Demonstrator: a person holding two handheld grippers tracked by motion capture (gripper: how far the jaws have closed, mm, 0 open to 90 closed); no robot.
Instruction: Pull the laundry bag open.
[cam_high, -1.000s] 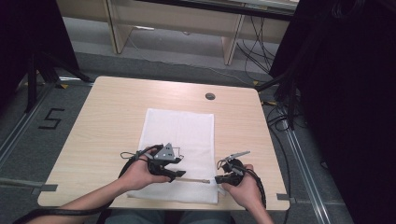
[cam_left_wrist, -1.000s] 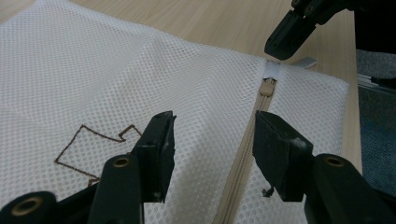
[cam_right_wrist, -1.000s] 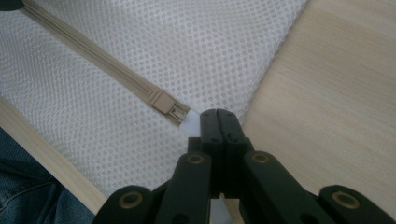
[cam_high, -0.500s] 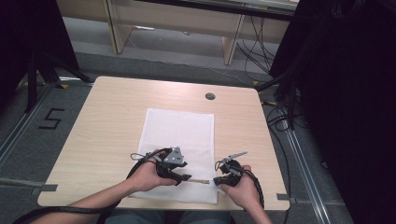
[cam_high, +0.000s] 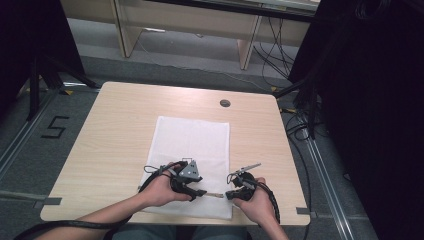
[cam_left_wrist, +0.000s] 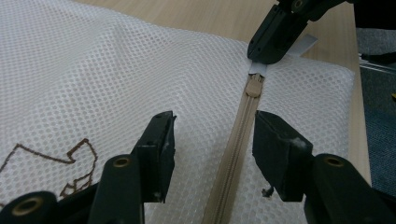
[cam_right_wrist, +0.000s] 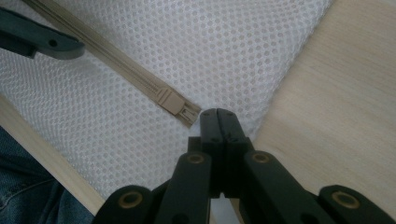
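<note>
A white mesh bag (cam_high: 192, 145) lies flat on the wooden table (cam_high: 115, 130), with a beige zipper (cam_left_wrist: 238, 140) along its near edge. The zipper's slider (cam_left_wrist: 253, 86) sits at the right end. My left gripper (cam_left_wrist: 212, 140) is open and low over the mesh, its jaws on either side of the zipper and not pressing on it. My right gripper (cam_right_wrist: 219, 114) is shut, pinching the bag's white end tab (cam_left_wrist: 303, 44) just past the slider (cam_right_wrist: 172, 101). From above, the left gripper (cam_high: 202, 192) and right gripper (cam_high: 227, 194) nearly face each other.
A round cable hole (cam_high: 225, 103) is in the table's far right part. The table's near edge runs just below both hands. Cables (cam_high: 300, 125) trail on the floor to the right, and a taped "5" (cam_high: 55, 127) marks the floor at left.
My left hand has shifted a little to the right along the bag's near edge, toward the right gripper. The right hand has stayed put.
</note>
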